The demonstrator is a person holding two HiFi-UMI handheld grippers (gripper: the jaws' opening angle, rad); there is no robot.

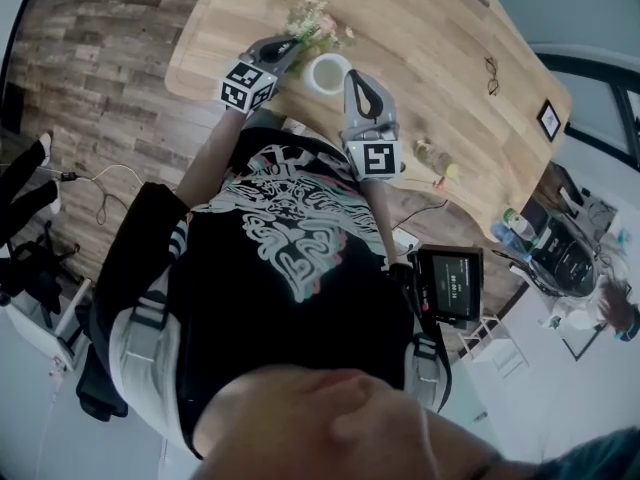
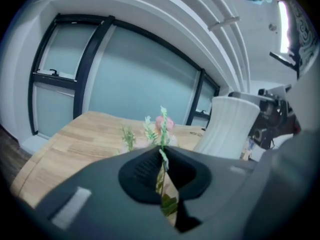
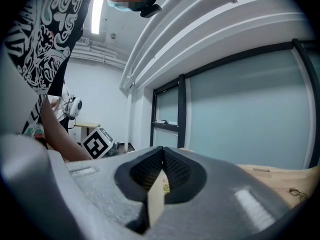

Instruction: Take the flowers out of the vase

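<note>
Just left of the white ribbed vase (image 1: pixel 328 73) on the pale wooden surface (image 1: pixel 430 38), the left tongs (image 1: pixel 285 48) are clamped on the flowers (image 1: pixel 318 23), which are clear of the vase. Their thin green stems run along the tongs, soft pink-and-cream blooms pointing away. The right tongs (image 1: pixel 355 78), closed and empty, flank the vase's other side.

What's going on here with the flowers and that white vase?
A person stands at a wooden table with a tool in each hand. The left tool is clamped on the stems of the flowers, which are out of the vase and beside it. The right tool is closed at the vase's side; whether it grips the vase isn't clear.
</note>
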